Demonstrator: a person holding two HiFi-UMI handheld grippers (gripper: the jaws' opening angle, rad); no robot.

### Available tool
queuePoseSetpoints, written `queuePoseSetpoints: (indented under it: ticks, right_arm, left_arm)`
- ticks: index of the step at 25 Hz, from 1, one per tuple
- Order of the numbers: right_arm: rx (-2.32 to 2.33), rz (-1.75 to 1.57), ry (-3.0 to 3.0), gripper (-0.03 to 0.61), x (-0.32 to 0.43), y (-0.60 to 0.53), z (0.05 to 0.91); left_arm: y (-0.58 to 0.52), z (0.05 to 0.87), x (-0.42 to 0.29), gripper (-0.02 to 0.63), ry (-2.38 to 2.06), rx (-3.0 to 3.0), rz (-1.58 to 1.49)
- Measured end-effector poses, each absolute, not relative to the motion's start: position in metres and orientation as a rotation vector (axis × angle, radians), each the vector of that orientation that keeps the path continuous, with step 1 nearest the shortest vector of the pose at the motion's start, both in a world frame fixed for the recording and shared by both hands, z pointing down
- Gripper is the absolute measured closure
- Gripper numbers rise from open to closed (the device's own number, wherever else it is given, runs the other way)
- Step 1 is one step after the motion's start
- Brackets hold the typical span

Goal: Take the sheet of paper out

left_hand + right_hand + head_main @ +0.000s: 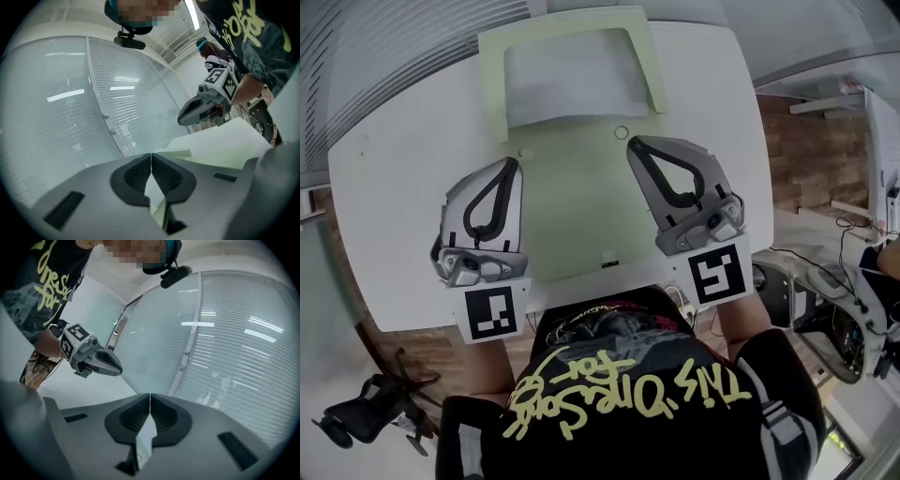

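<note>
A pale green folder [572,206] lies opened flat on the white table [403,169]. Its far half frames a whitish sheet of paper [567,80]. A small ring [622,132] sits on the folder near the fold. My left gripper [516,161] hovers over the folder's left edge and my right gripper [631,142] over its right side, with its tips beside the ring. Both are shut, the pads meeting in a thin line in the left gripper view [151,154] and the right gripper view [150,395]. Nothing shows between the pads. Only pale folder and table show through the gap behind them.
The table's near edge [581,291] runs just in front of the person's black shirt [628,394]. Glass walls with blinds [93,103] stand beyond the table. An office chair base [370,412] stands at lower left. Cables and gear [844,319] lie on the floor at right.
</note>
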State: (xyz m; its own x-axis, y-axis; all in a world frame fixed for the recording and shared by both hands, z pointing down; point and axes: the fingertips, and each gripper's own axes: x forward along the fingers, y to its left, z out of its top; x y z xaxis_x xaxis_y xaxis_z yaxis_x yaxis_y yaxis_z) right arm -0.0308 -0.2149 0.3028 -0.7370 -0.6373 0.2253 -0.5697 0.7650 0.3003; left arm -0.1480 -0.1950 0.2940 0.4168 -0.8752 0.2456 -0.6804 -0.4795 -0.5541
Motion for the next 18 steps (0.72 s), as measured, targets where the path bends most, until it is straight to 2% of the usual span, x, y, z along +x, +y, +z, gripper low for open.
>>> queuePoseSetpoints:
  ticks: [8,9,11,12,16,18]
  right_arm:
    - [0.732,-0.493,-2.48,0.568,-0.038,-0.216,0.322]
    - [0.712,-0.496,-2.476,0.568,-0.04,-0.216,0.325]
    - [0.692,-0.498,-2.483,0.568,-0.041,-0.216,0.33]
    - [0.695,-0.5,-2.493,0.568,-0.042,-0.216,0.33]
    - [0.698,-0.467,-2.481,0.562,-0.039,-0.22,0.339]
    - [0.693,-0.444,-2.475,0.492,-0.037,-0.221,0.344]
  left_arm:
    - [-0.201,0.301,-0.144,0.6,1.309,-2.327,-0.802]
    - [-0.202,0.303,-0.143,0.567,1.3,-2.331,-0.819]
    - [-0.202,0.31,-0.14,0.452,1.266,-2.343,-0.861]
    - [-0.202,0.313,-0.139,0.434,1.251,-2.348,-0.875]
    - [-0.199,0.327,-0.142,0.433,1.269,-2.347,-0.909]
    - [-0.2,0.334,-0.145,0.431,1.278,-2.327,-0.953]
